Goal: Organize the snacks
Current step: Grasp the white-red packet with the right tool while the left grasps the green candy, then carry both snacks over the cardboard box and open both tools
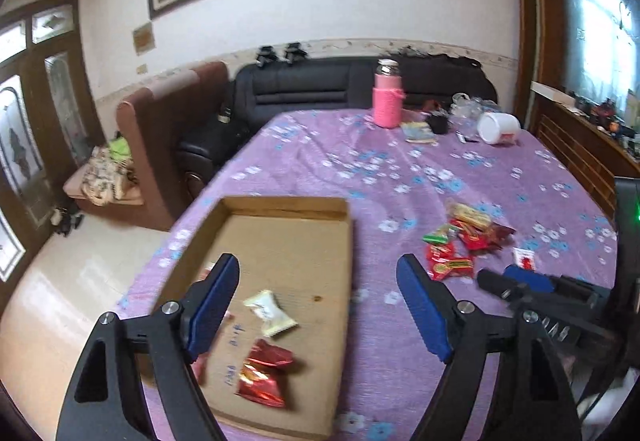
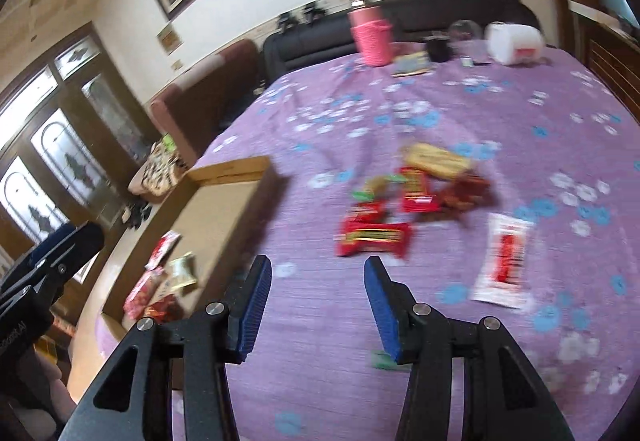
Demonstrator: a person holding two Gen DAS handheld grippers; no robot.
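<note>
Left tool [image 1: 318, 275]: jaws wide apart with nothing between them, hanging over the near part of the cardboard tray.
Right tool [image 2: 318, 277]: jaws partly apart and empty, over bare cloth just near of the snack pile; no pad touches a packet.
Cardboard tray [image 1: 280, 203]: shallow and open, on the left side of the desk [image 1: 392, 169], which wears a purple flowered cloth.
Snacks in tray: a white wrapped candy [image 1: 270, 315] and a shiny red packet [image 1: 264, 371] lie near its front end (another reddish packet shows only partly behind the left finger).
Snack pile [image 2: 416, 193]: red, green and yellow packets bunched on the cloth to the right of the tray, well apart from it.
Lone sachet [image 2: 502, 261]: white with a red print, flat on the cloth right of the pile.
Far end of desk: a pink bottle [image 1: 387, 97] stands upright; a white tub [image 1: 498, 127] lies on its side to its right.
Sharpness: the right wrist view is blurred, so packet labels cannot be read.
</note>
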